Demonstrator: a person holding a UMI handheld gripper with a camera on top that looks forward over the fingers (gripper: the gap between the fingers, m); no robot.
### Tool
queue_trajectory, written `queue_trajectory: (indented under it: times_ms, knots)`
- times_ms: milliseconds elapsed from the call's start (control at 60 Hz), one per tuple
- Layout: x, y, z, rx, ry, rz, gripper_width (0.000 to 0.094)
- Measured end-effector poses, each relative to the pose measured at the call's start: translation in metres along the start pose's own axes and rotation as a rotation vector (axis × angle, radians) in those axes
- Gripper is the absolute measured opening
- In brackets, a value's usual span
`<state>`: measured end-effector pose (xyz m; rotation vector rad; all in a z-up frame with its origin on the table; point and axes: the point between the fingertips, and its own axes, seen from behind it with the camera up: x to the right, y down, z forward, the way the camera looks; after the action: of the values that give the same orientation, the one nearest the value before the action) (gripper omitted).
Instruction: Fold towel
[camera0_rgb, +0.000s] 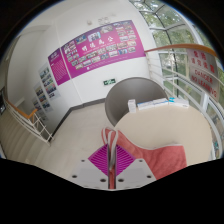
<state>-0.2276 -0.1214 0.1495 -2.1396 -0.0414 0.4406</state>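
My gripper (111, 160) is shut on the pink towel (150, 158), with a thin fold of the cloth pinched between the two magenta pads (98, 158). The pinched edge rises in a narrow strip just above the fingertips. The rest of the towel hangs and spreads to the right of the fingers, lifted above the white table (75, 125).
A round white and grey table (135, 95) stands beyond the fingers. A white box (158, 102) lies at its right side. A wall with pink posters (100, 48) is behind, and windows are at the right. Small framed pictures (42, 95) hang at the left.
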Motion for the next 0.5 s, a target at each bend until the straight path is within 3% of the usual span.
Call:
queue_trajectory:
  times_ms: [100, 217, 283, 417, 433, 500]
  knots:
    - [0.051, -0.032, -0.005, 0.043, 0.053, 0.017, 0.0057]
    - [0.146, -0.014, -0.006, -0.019, 0.179, 0.012, 0.0067]
    - [0.209, 0.01, -0.011, -0.08, 0.282, -0.013, 0.0257]
    - [0.29, 0.028, -0.037, -0.139, 0.417, -0.041, 0.0841]
    - [0.287, 0.034, -0.043, -0.135, 0.423, -0.034, 0.0871]
    - [0.291, 0.032, -0.055, -0.14, 0.422, -0.028, 0.0846]
